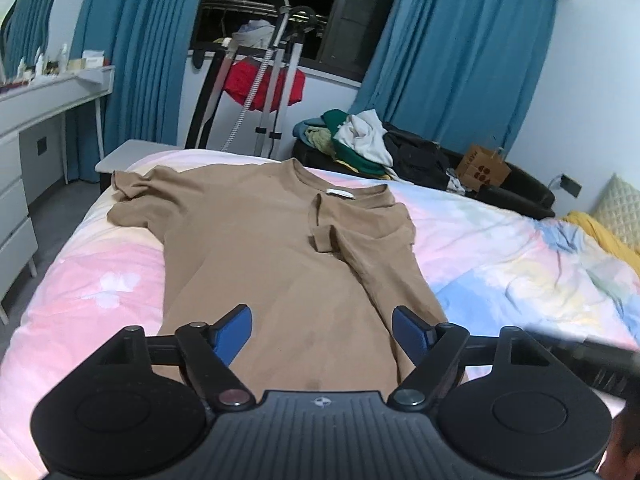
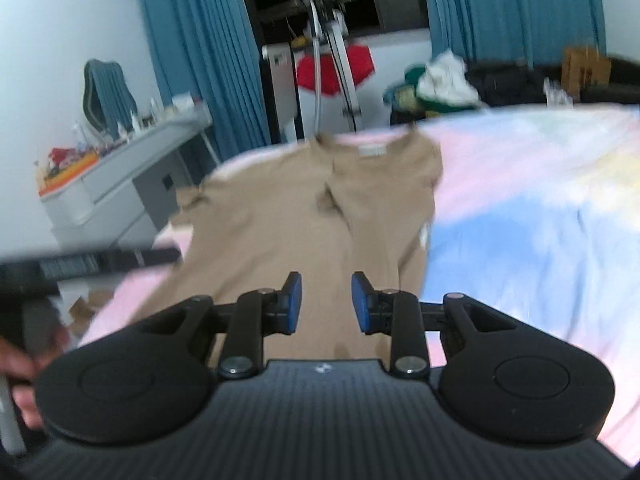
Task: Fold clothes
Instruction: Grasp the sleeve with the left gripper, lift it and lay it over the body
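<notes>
Folding step: one side of the tan T-shirt (image 1: 256, 248) is already turned in; I judge the other side comes next.
T-shirt place: spread flat on the pastel duvet (image 1: 500, 248), straight ahead of both tools, collar at the far end, hem running under the fingers.
Folded sleeve (image 1: 332, 240): lies over the chest, ahead and slightly right of the left gripper.
Loose sleeve (image 1: 132, 188): bunched, far ahead to the left.
Left gripper (image 1: 322, 332): jaws spread wide, nothing between them, above the hem.
Right gripper (image 2: 326, 304): jaws partly apart, nothing held, above the lower cloth; view blurred.
Next move: calls for reaching the loose sleeve side, pinching shoulder and hem, then carrying that edge inward.
Count: one T-shirt, two sleeves, two grippers, one clothes heap (image 1: 360, 140) beyond the bed.
</notes>
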The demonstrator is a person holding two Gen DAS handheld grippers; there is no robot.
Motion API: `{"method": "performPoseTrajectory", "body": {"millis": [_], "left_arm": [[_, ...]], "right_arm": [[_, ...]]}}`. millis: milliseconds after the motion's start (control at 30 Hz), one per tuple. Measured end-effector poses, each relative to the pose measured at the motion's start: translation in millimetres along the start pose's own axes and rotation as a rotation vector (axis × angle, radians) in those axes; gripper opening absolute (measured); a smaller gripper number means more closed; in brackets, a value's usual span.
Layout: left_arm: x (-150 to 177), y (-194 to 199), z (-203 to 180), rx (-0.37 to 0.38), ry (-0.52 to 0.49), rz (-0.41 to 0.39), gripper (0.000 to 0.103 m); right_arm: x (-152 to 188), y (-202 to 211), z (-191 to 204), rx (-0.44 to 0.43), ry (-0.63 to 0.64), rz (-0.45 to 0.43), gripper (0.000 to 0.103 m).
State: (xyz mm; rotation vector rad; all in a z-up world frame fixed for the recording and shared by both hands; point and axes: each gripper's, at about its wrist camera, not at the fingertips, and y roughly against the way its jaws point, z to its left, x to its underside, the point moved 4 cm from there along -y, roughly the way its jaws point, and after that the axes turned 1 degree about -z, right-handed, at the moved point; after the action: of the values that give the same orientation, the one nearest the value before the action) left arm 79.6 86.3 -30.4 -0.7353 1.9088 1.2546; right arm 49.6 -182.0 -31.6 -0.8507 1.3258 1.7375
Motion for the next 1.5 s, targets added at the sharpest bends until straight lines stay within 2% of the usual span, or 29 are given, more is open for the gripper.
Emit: {"method": "performPoseTrajectory", "body": {"millis": [100,200,267,300,333,367,433,500,633,700,767,867,900,933,967,1000,1067,1100,1133,1233,1367,1433,1500], "left_arm": [[0,-13,22,-0.004,0.075,-0.042,0.083],[-4,-38,50,-0.083,0.147,-0.019,0.083],[-11,-54,67,-0.1,0.195,-0.002,0.083],[-16,-65,78,-0.115,0.229,0.012,0.083],[-21,-75,90,-0.128,0.268,0.025,0.083],[-25,-86,102,-0.137,0.307,0.035,0.083],[-32,-109,132,-0.167,0.4,0.046,0.083],[-38,-132,164,-0.196,0.505,0.048,0.083],[-44,-169,218,-0.216,0.717,-0.044,0.083],[-50,-182,233,-0.22,0.759,-0.092,0.083],[-60,-196,241,-0.216,0.744,-0.13,0.083],[-79,-220,244,-0.257,0.645,-0.147,0.083],[-85,-227,244,-0.276,0.609,-0.152,0.078],[-91,-233,244,-0.301,0.555,-0.164,0.066],[-96,-238,243,-0.324,0.511,-0.168,0.06],[-99,-243,243,-0.338,0.485,-0.166,0.05],[-103,-251,244,-0.352,0.461,-0.162,0.029],[-105,-254,241,-0.353,0.461,-0.159,0.012],[-108,-255,237,-0.355,0.451,-0.159,0.008],[-122,-251,214,-0.403,0.319,-0.172,0.005],[-146,-240,152,-0.42,0.092,-0.227,0.004],[-158,-241,110,-0.407,-0.03,-0.236,0.004],[-169,-251,65,-0.37,-0.109,-0.23,0.004]], "right_arm": [[-27,-13,9,-0.004,0.04,-0.05,0.031],[-41,-30,6,-0.022,0.026,-0.103,0.031],[-46,-43,0,-0.035,0.0,-0.128,0.032],[-46,-48,-6,-0.043,-0.024,-0.129,0.034],[-44,-53,-13,-0.054,-0.053,-0.125,0.044],[-39,-57,-20,-0.063,-0.085,-0.118,0.06],[-30,-63,-35,-0.075,-0.135,-0.101,0.076],[-24,-69,-50,-0.069,-0.188,-0.077,0.077],[-18,-81,-71,-0.075,-0.307,-0.047,0.077],[-16,-88,-78,-0.071,-0.338,-0.038,0.078],[-14,-97,-83,-0.039,-0.328,-0.032,0.078],[-9,-112,-92,-0.019,-0.349,-0.005,0.078],[-7,-117,-96,-0.018,-0.365,0.005,0.078],[-5,-122,-100,-0.016,-0.38,0.013,0.077],[-4,-128,-105,-0.012,-0.391,0.02,0.078],[-3,-134,-108,-0.005,-0.402,0.029,0.078],[-1,-143,-112,-0.001,-0.421,0.043,0.078],[0,-147,-113,-0.001,-0.429,0.049,0.078],[0,-150,-114,-0.001,-0.431,0.051,0.078],[-1,-151,-116,0.011,-0.435,0.051,0.077],[-3,-140,-118,0.088,-0.388,0.042,0.077],[-4,-133,-121,0.108,-0.384,0.035,0.077],[-4,-126,-124,0.107,-0.4,0.028,0.077]]}}
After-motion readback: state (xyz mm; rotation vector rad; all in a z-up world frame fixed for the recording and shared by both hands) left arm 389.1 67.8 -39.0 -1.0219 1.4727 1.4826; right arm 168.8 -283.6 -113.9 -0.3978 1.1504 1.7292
